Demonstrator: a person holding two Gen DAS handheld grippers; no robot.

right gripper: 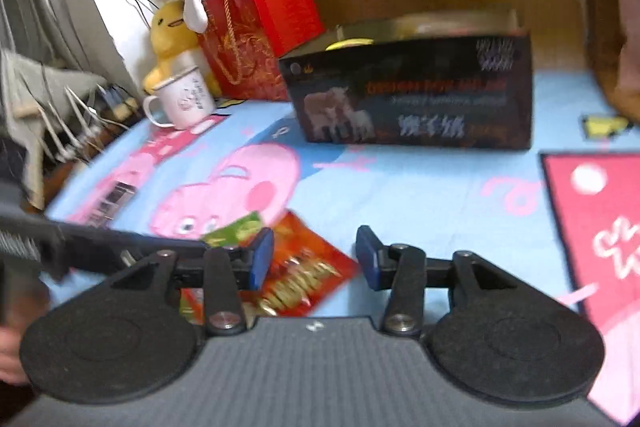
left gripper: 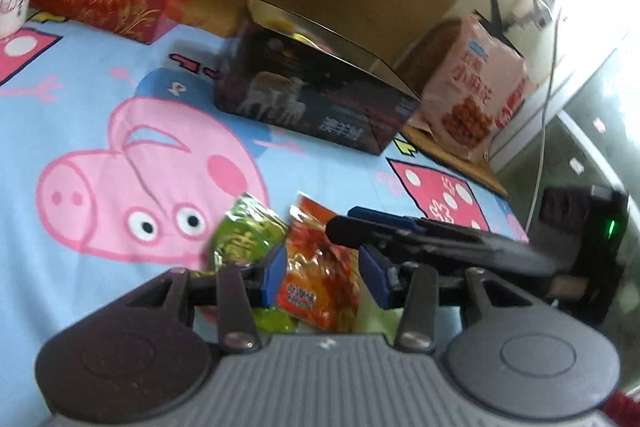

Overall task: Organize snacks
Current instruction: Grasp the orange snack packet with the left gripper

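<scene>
Both grippers are spread open, gripping nothing. An orange snack packet (left gripper: 318, 279) lies between the left gripper (left gripper: 322, 277) fingers, a green packet (left gripper: 244, 235) just left. The right gripper (right gripper: 314, 259) hovers over the orange packet, the dark box (right gripper: 412, 91) ahead.

Black tongs (left gripper: 323, 277) (blue pads (left gripper: 273, 277)), ribbed grey body, silver screws.

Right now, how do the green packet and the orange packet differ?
The green packet looks smaller and more crumpled than the orange packet. The green one lies outside the left gripper, while the orange one lies between its open fingers. Both are shiny snack wrappers lying side by side on the blue sheet.
</scene>
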